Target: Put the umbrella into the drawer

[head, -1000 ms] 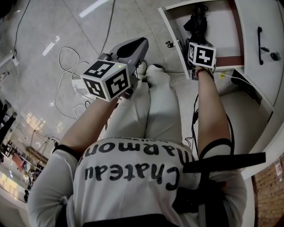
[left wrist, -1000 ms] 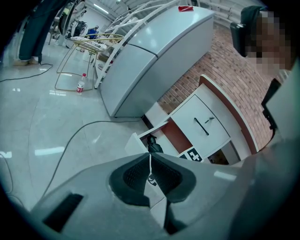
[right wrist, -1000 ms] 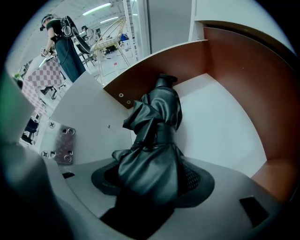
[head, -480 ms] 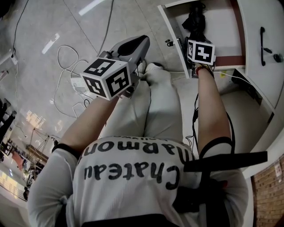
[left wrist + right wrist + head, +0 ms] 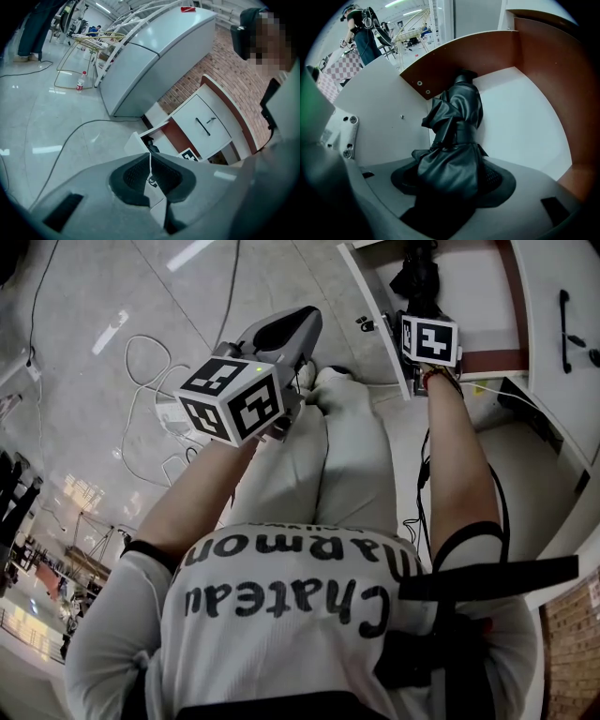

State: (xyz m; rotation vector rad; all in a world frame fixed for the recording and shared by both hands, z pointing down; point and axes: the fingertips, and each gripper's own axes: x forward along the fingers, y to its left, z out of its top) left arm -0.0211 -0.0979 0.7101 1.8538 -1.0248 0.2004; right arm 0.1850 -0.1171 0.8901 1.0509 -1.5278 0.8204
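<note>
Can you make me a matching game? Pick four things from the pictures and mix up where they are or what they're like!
Things:
1. umbrella
2. left tongs
3. drawer
4. cable

Clues:
A. lying on the floor
B. open
C. shut and empty
D. black, held in the right tongs

Pairs: 1-D, 2-C, 3-B, 4-A

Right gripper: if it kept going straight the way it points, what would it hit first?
The right gripper holds the black umbrella between its jaws. Going on, that would probably press against the drawer's white floor, though depth is hard to judge.
</note>
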